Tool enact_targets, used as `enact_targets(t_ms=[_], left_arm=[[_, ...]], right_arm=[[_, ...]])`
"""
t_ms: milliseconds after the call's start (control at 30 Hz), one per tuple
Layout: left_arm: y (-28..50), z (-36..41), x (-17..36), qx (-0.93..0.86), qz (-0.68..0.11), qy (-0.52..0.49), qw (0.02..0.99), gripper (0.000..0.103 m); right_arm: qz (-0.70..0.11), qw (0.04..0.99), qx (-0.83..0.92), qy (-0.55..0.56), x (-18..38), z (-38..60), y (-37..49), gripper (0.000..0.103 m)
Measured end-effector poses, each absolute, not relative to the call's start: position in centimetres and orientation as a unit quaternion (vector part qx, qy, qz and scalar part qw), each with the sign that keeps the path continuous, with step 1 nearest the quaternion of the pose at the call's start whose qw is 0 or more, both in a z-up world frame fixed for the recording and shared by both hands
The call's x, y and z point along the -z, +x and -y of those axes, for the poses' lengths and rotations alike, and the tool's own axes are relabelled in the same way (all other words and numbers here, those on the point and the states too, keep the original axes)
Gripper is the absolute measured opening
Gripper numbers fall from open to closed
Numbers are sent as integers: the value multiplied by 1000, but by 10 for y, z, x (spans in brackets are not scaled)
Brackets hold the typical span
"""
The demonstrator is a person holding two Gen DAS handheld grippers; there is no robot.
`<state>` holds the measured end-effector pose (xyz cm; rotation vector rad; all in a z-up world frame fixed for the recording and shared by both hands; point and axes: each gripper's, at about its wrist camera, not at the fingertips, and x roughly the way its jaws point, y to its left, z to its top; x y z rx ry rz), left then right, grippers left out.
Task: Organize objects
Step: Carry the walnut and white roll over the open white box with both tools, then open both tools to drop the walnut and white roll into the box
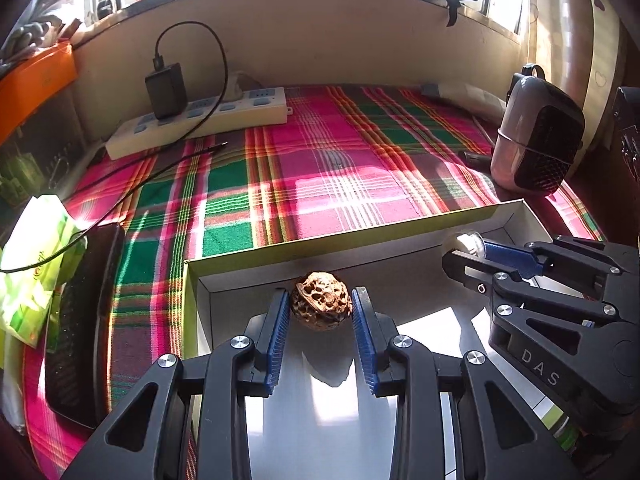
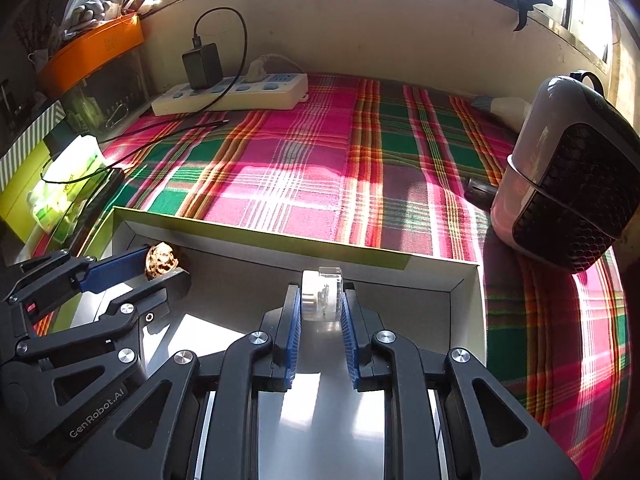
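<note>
The pink-and-green plaid cloth (image 1: 320, 152) fills the middle of both views. The shallow white cardboard box with green outer walls (image 1: 360, 236) crosses the lower half of each. At right in both views leans the grey and black mesh-fronted appliance (image 2: 560, 192). In the left view's lower centre, my left gripper (image 1: 321, 300) grips the wrinkled brown walnut (image 1: 321, 300) inside the box. In the right view's lower centre, my right gripper (image 2: 320, 300) pinches the small clear plastic piece with a white part (image 2: 322, 294) near the box's far wall.
</note>
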<state>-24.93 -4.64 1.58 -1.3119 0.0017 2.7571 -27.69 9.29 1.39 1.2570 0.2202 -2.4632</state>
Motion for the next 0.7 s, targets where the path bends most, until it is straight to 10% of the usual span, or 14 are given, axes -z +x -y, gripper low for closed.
enact_targets(t_ms=[367, 700], left_arm=[[-249, 46, -16, -901, -6, -432, 36, 30], [-246, 48, -17, -897, 0, -440, 26, 30]], right_arm=[[-79, 174, 871, 453, -12, -92, -278, 21], [-62, 172, 871, 455, -11, -98, -277, 48]])
